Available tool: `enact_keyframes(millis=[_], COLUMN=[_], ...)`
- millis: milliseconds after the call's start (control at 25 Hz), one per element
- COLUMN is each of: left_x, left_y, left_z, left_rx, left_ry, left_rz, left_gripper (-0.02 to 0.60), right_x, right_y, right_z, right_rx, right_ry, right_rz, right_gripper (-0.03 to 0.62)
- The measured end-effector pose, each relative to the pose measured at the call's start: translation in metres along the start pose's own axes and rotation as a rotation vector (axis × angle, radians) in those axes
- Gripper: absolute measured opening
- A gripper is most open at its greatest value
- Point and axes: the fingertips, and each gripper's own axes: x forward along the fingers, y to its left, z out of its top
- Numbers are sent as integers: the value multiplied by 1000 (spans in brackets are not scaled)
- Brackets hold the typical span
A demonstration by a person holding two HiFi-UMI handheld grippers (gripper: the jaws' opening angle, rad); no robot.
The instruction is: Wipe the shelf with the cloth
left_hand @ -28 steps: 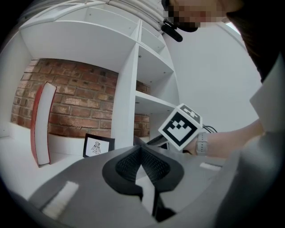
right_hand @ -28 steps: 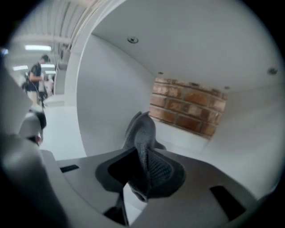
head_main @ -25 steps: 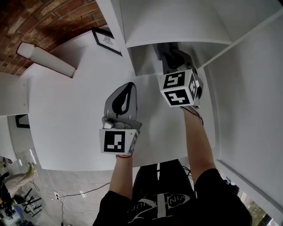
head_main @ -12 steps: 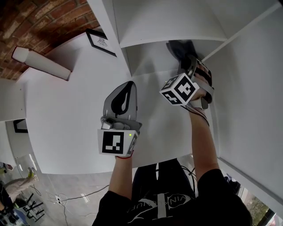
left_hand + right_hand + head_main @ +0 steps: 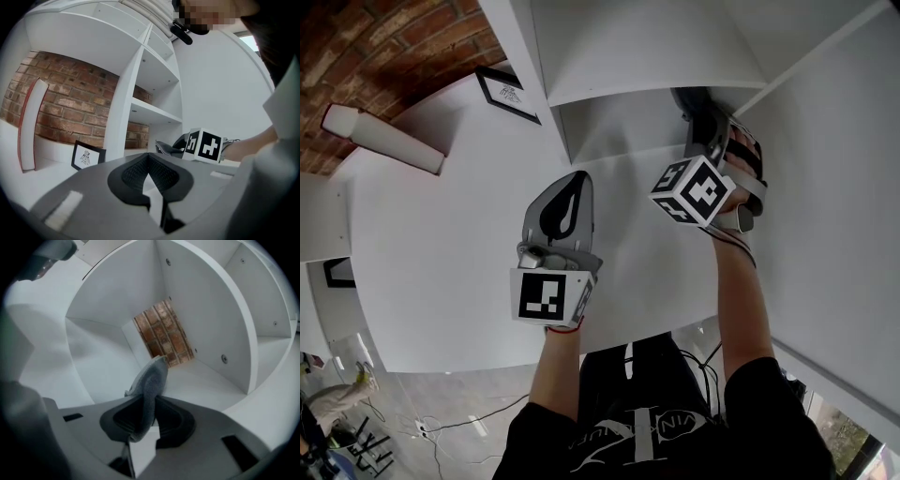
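Observation:
A dark grey cloth (image 5: 151, 376) hangs pinched between the jaws of my right gripper (image 5: 146, 404), which is shut on it. That gripper (image 5: 709, 131) reaches into the lowest white shelf compartment (image 5: 614, 127), at its right side by the inner wall, tilted slightly down. The cloth (image 5: 691, 101) trails over the compartment floor (image 5: 206, 380). My left gripper (image 5: 576, 180) stays outside the shelf over the white top, level, jaws shut with nothing in them. From the left gripper view (image 5: 148, 158) the right gripper's marker cube (image 5: 204, 145) and the cloth (image 5: 166, 148) show ahead.
The compartment has no back panel, so a brick wall (image 5: 162, 333) shows through. A black-framed picture (image 5: 508, 91) leans beside the shelf's upright. A white board (image 5: 382, 137) leans on the wall further left. More shelf compartments (image 5: 154, 70) rise above.
My right gripper has slid to the right along the compartment floor with the cloth and rolled its wrist. The left gripper has stayed where it was.

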Motion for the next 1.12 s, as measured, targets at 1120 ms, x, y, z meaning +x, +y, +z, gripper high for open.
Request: enact_keyframes(millis=[1120], left_x=[13], left_y=[-6], left_z=[0], left_rx=[-11], left_ry=[13], left_rz=[-29], left_gripper=[11], right_x=[1], right_y=[1], right_z=[4], right_rx=[-139], right_ry=[-46], right_rz=[-27], right_gripper=[77])
